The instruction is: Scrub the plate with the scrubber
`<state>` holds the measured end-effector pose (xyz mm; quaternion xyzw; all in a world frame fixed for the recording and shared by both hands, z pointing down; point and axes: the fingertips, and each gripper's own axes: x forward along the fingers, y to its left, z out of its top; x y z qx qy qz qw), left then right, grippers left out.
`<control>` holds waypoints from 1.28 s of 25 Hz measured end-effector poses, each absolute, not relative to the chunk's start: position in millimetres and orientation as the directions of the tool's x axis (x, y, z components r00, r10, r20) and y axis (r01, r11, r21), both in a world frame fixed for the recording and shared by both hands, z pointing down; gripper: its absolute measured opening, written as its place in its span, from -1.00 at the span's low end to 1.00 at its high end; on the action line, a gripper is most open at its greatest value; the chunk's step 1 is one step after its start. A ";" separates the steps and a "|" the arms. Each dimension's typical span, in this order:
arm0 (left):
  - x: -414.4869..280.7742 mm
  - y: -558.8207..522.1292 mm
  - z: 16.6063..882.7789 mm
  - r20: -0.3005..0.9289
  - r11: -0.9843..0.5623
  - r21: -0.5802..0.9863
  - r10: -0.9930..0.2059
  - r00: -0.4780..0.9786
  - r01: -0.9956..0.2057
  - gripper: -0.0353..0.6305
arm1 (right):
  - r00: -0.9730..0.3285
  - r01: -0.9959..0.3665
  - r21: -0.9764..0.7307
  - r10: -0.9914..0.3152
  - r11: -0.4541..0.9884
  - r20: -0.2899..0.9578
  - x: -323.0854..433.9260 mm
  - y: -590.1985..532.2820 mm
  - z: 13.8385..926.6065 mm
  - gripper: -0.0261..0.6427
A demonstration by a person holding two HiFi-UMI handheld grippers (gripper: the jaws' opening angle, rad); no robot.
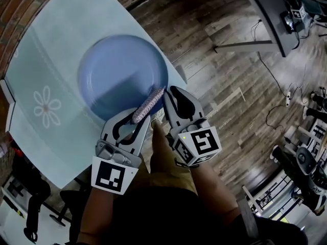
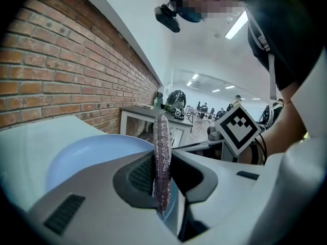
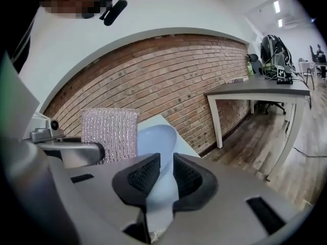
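Observation:
A round blue plate (image 1: 122, 75) lies on the pale table (image 1: 56, 40). My left gripper (image 1: 144, 117) is shut on a flat, glittery purple scrubber (image 1: 149, 103), which sticks out over the plate's near rim. In the left gripper view the scrubber (image 2: 162, 157) stands edge-on between the jaws, with the plate (image 2: 87, 154) behind it. My right gripper (image 1: 167, 95) is shut on the plate's near right rim. In the right gripper view the plate's edge (image 3: 159, 147) runs between the pads (image 3: 144, 175), and the scrubber (image 3: 110, 134) is at the left.
The table (image 1: 30, 137) has a flower print on its cloth and stands against a brick wall (image 1: 20, 9). Its right edge drops to a wooden floor (image 1: 230, 75). A grey desk (image 3: 265, 88) stands farther off, and cables and equipment lie at the far right.

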<state>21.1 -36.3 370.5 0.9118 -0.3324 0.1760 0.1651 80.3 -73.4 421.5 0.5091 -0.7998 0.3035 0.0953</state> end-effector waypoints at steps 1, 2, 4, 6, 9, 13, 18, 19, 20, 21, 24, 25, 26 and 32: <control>23.1 -34.0 374.4 0.441 -0.744 0.171 -0.529 0.725 -0.647 -0.65 | -0.464 -0.872 -0.390 -0.756 0.297 0.462 79.2 -74.3 422.9 -0.71; 25.3 -32.6 377.5 0.444 -0.749 0.173 -0.520 0.730 -0.639 -0.65 | -0.464 -0.872 -0.391 -0.756 0.295 0.462 78.8 -75.0 424.3 -0.71; 30.4 -30.7 382.4 0.446 -0.749 0.190 -0.510 0.736 -0.635 -0.65 | -0.459 -0.873 -0.390 -0.762 0.292 0.457 79.4 -75.7 425.9 -0.71; 36.2 -28.2 385.6 0.461 -0.765 0.182 -0.489 0.741 -0.617 -0.65 | -0.449 -0.880 -0.373 -0.767 0.293 0.458 80.1 -76.4 426.1 -0.71; 38.5 -30.8 387.1 0.461 -0.774 0.167 -0.487 0.742 -0.611 -0.65 | -0.434 -0.890 -0.356 -0.768 0.285 0.471 78.7 -80.1 426.5 -0.72; 36.6 -41.5 387.9 0.456 -0.765 0.162 -0.503 0.735 -0.624 -0.65 | -0.413 -0.902 -0.330 -0.774 0.278 0.480 78.6 -82.8 425.3 -0.72; 40.9 -56.1 388.6 0.455 -0.766 0.142 -0.512 0.728 -0.627 -0.65 | -0.375 -0.920 -0.301 -0.787 0.252 0.489 78.9 -84.1 424.4 -0.73; 42.3 -59.5 388.3 0.456 -0.769 0.134 -0.512 0.727 -0.625 -0.65 | -0.369 -0.923 -0.295 -0.789 0.247 0.492 78.9 -84.4 424.4 -0.73; 43.6 -63.4 387.9 0.458 -0.771 0.125 -0.513 0.726 -0.624 -0.65 | -0.363 -0.926 -0.290 -0.790 0.244 0.494 78.8 -84.9 424.4 -0.74; 45.0 -67.2 387.7 0.461 -0.773 0.117 -0.514 0.723 -0.624 -0.65 | -0.357 -0.928 -0.284 -0.791 0.240 0.497 78.9 -85.5 424.5 -0.74; 50.3 -77.8 388.4 0.467 -0.768 0.091 -0.529 0.709 -0.634 -0.65 | -0.341 -0.934 -0.277 -0.794 0.225 0.503 80.1 -87.3 425.9 -0.74; 52.2 -81.6 388.2 0.465 -0.769 0.080 -0.535 0.706 -0.635 -0.65 | -0.335 -0.936 -0.275 -0.796 0.219 0.505 80.2 -88.2 426.3 -0.74; 53.2 -86.2 387.5 0.460 -0.769 0.069 -0.541 0.704 -0.635 -0.65 | -0.327 -0.939 -0.271 -0.797 0.212 0.508 80.2 -89.0 426.6 -0.74; 44.6 -115.9 384.0 0.435 -0.755 0.029 -0.580 0.688 -0.655 -0.65 | -0.291 -0.951 -0.249 -0.801 0.184 0.523 78.1 -90.7 425.8 -0.76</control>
